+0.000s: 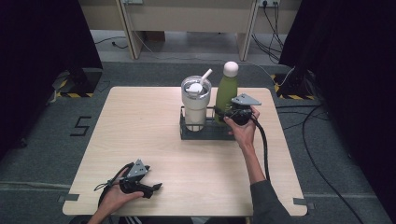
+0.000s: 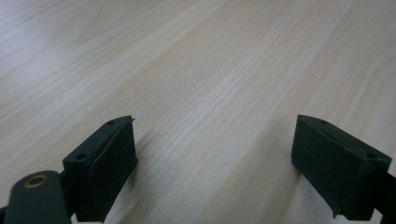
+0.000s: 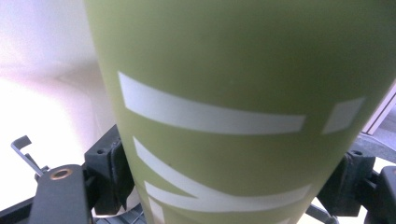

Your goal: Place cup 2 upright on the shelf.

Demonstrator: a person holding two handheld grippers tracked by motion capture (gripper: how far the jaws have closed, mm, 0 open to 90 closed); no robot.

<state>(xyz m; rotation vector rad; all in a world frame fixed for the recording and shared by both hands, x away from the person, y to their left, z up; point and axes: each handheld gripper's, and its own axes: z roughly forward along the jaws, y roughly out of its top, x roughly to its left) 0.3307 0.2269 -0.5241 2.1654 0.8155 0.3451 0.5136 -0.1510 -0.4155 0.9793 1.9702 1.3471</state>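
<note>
High view looks forward and down over the table (image 1: 154,140), left gripper view skims its wood close up, right gripper view pressed against the green bottle (image 3: 243,93).

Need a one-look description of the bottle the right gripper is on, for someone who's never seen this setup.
On the wooden table, find the black wire rack right of centre toward the far edge. Two drink containers stand in it; the green bottle is on the right, with the right gripper closed around its lower body. Its tall, slim olive body with white stripes and a rounded pale cap sets it apart from the squat white tumbler with a straw.

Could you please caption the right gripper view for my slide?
Right gripper jaws flank the green bottle standing in the black rack.
</note>
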